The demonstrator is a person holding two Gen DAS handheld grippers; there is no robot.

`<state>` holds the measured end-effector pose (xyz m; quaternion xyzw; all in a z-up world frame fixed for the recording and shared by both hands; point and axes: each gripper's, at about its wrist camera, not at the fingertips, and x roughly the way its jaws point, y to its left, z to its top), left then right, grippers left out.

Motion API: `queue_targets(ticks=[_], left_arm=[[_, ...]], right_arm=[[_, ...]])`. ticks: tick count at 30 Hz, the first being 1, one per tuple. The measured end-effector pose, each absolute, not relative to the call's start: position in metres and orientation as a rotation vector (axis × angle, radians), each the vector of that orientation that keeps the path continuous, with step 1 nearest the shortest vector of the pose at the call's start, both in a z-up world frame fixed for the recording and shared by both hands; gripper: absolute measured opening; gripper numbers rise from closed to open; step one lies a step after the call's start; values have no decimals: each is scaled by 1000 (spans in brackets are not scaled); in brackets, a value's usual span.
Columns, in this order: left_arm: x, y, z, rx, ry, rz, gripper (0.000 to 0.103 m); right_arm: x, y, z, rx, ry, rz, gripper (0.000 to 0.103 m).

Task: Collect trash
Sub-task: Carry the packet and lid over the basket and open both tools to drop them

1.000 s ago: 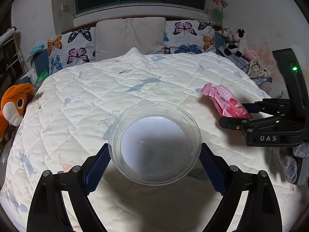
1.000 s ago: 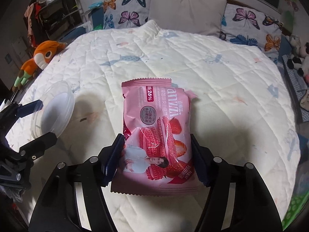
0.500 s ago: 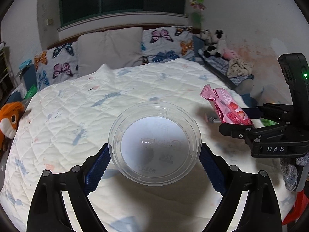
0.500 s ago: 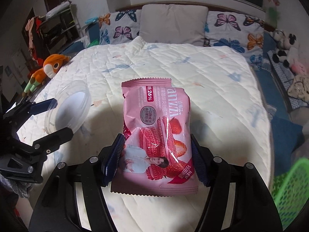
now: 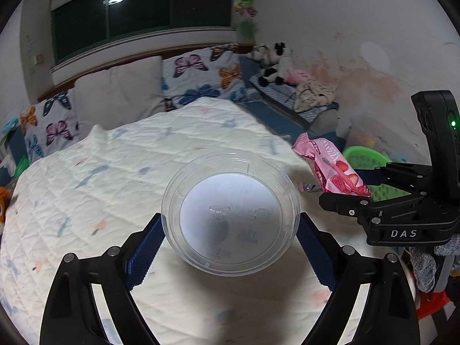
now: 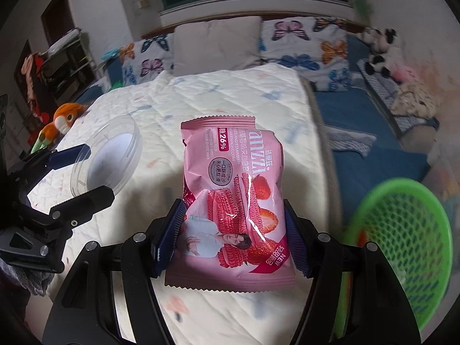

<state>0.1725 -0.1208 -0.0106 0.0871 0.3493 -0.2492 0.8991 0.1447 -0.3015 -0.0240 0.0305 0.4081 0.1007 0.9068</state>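
Left wrist view: left claw [image 5: 230, 238] is clamped on a clear plastic lid [image 5: 230, 212] above the quilted bed [image 5: 115, 172]. Rightward, right claw [image 6: 230, 235] grips a pink strawberry cookie packet [image 6: 233, 201], green mesh basket [image 6: 402, 247] beside it.

Pink snack packet [image 6: 233, 198], clear plastic lid [image 5: 230, 214], green mesh basket [image 6: 402, 238], butterfly-print pillows [image 5: 201, 79]

Light: indoor, dim room; ceiling lamp reflection [image 5: 114, 0] in the dark window [image 5: 138, 17]
Shadows: dark patches on the quilt [image 6: 230, 109] under both grippers
Glare: streaks on the pink wrapper [image 6: 234, 201]
Blur: green basket [image 6: 402, 247] smeared; bed edges soft
Distortion: strong fisheye, black corner vignette
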Motion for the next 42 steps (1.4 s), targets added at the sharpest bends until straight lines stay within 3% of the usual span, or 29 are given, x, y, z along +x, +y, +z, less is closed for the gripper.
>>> queue_targets(ticks=[20, 42], left_arm=[[145, -257, -17, 224, 742, -715, 88], [141, -317, -26, 256, 770, -784, 88]], right_arm=[[73, -442, -40, 183, 839, -41, 68], [57, -487, -54, 253, 849, -119, 72]])
